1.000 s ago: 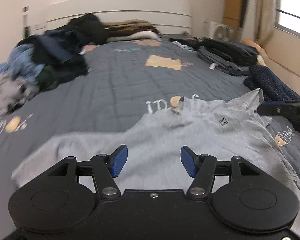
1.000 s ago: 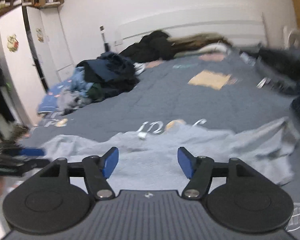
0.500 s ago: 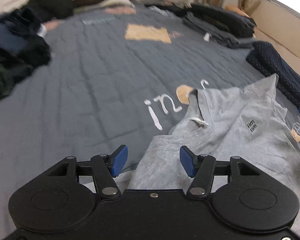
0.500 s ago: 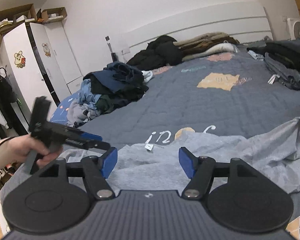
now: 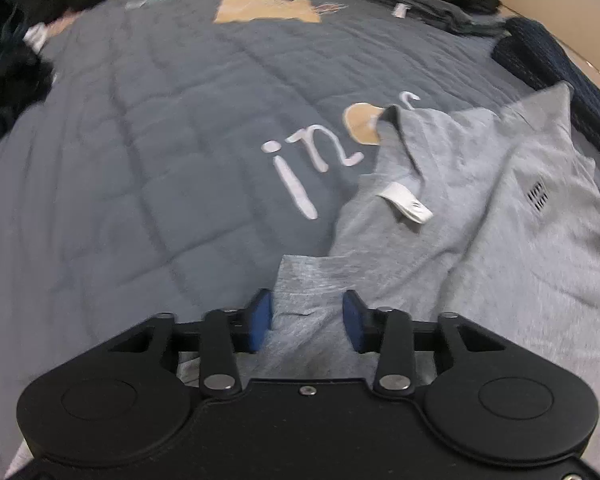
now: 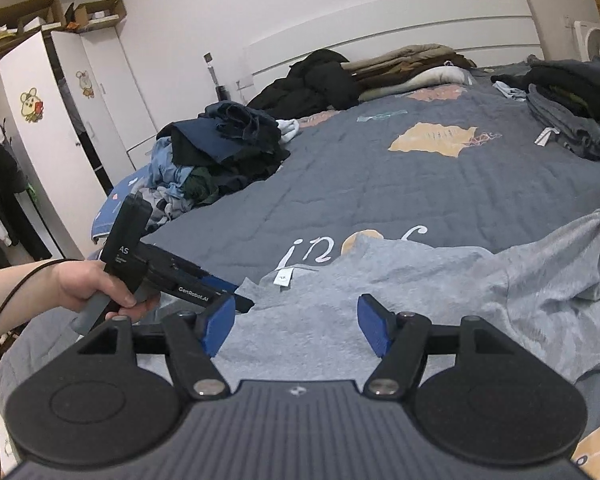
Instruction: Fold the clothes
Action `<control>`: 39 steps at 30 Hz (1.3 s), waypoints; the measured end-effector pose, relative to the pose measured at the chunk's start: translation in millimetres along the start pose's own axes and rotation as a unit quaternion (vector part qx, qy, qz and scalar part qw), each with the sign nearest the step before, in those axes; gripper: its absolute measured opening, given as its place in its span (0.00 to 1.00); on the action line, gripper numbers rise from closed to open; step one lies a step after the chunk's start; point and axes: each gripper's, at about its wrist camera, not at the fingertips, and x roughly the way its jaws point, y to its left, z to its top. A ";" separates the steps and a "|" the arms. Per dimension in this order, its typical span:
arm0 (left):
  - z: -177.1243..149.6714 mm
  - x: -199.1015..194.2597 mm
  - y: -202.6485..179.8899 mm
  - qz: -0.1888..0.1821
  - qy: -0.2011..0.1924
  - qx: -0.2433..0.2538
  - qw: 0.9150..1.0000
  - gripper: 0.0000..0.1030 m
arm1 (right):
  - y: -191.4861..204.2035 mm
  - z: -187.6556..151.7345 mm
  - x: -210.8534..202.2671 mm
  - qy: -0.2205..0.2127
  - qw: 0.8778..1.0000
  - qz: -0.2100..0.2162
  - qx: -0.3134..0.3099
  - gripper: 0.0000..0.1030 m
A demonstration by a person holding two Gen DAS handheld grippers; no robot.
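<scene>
Shirt: grey shirt lies crumpled on the bed, sleeve end nearest.
Left hand-held gripper: jaws closing around the sleeve, likely to draw it inward for a fold.
Right hand-held gripper: spread, empty, hovering over the shirt, ready to help.

Grey tee; slate quilt, white letters, prob. tan patches.

"GenRoboAI" on left tongs; "in" on quilt.
</scene>
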 end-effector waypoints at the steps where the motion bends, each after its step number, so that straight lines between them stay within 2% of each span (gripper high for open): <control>1: 1.0 -1.7 -3.8 -0.005 0.003 0.006 1.000 0.13 | 1.0 0.3 -0.3 -0.001 1.000 0.001 -0.002 0.65; 6: 5.3 -18.9 -27.0 0.042 -0.005 0.083 0.996 0.09 | -0.2 2.5 -3.7 -0.009 1.000 0.005 -0.001 0.65; 11: 31.2 -50.7 -17.5 0.126 -0.060 0.111 0.984 0.08 | -3.0 3.8 -6.1 -0.015 1.000 0.001 0.005 0.65; 16: 72.6 -57.6 -18.9 0.181 -0.078 0.153 0.968 0.08 | -3.4 5.0 -7.3 -0.023 1.000 0.003 0.006 0.65; 19: 103.3 -54.0 -19.1 0.217 -0.097 0.162 0.958 0.08 | -4.2 5.5 -6.6 -0.026 1.000 0.000 0.004 0.65; 22: 136.2 -48.5 -6.2 0.246 -0.102 0.135 0.954 0.08 | -6.4 5.9 -6.8 -0.029 1.000 -0.005 0.006 0.65; 24: 147.8 -39.9 -0.1 0.261 -0.088 0.117 0.954 0.16 | -7.4 6.2 -6.8 -0.032 0.999 -0.007 0.007 0.65; 26: 151.4 -33.1 3.5 0.272 -0.067 0.102 0.954 0.35 | -8.5 6.4 -6.6 -0.034 0.999 -0.009 0.008 0.65; 27: 144.8 -37.9 2.8 0.272 -0.077 0.098 0.954 0.40 | -9.0 6.2 -6.3 -0.034 0.999 -0.009 0.010 0.65; 28: 137.2 -43.8 2.3 0.271 -0.087 0.093 0.954 0.50 | -9.3 6.2 -6.0 -0.033 0.999 -0.009 0.011 0.65; 29: 124.0 -54.9 2.9 0.266 -0.096 0.081 0.956 0.55 | -9.5 6.3 -5.9 -0.032 0.999 -0.008 0.011 0.65; 32: 73.9 -95.2 8.1 0.251 -0.123 0.016 0.960 0.55 | -10.4 7.4 -7.6 -0.034 0.999 -0.005 0.014 0.65; 34: 28.4 -120.0 17.5 0.232 -0.138 -0.063 0.961 0.55 | -10.0 8.5 -8.9 -0.037 0.999 -0.004 0.016 0.65; 35: 5.0 -131.9 22.1 0.221 -0.146 -0.105 0.958 0.55 | -9.4 9.2 -9.3 -0.038 0.999 -0.003 0.018 0.65; 37: -48.7 -151.8 31.1 0.199 -0.156 -0.209 0.945 0.55 | -7.7 10.2 -10.3 -0.040 0.999 0.001 0.022 0.65; 39: -94.2 -167.1 38.1 0.177 -0.166 -0.296 0.924 0.55 | -3.6 10.8 -11.7 -0.042 0.999 0.005 0.020 0.65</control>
